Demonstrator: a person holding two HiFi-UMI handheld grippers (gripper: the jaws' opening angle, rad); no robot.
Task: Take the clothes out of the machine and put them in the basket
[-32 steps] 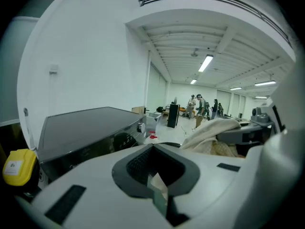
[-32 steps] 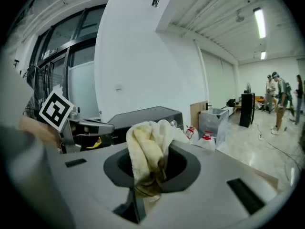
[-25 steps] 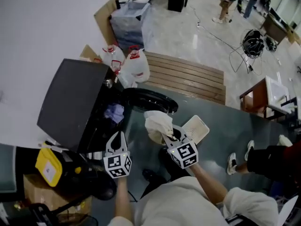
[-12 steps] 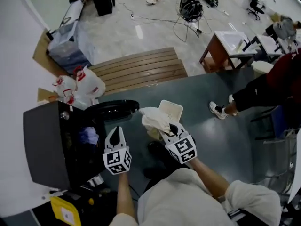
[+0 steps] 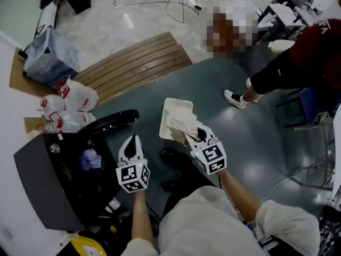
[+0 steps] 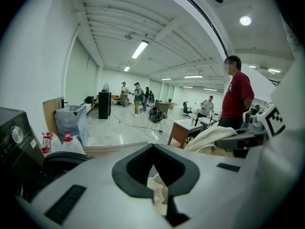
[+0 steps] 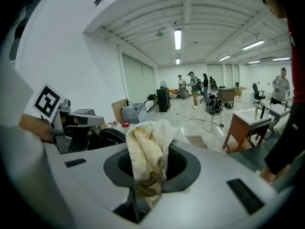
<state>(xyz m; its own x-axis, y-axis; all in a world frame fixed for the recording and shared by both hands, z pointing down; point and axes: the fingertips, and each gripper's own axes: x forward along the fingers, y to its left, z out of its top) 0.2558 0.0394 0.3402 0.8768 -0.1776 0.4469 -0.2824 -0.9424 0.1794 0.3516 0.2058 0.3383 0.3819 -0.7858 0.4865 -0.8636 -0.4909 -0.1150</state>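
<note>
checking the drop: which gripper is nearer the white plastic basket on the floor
Right. The right gripper, fingers shut on a cream cloth, hangs over the white plastic basket's near edge; the left gripper is off to the basket's left, by the black washing machine.

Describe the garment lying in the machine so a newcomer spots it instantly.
Find the black machine at lower left of the head view. Inside its dark opening lies a crumpled cloth: bluish-purple, unlike the cream cloth in the right claw.
</note>
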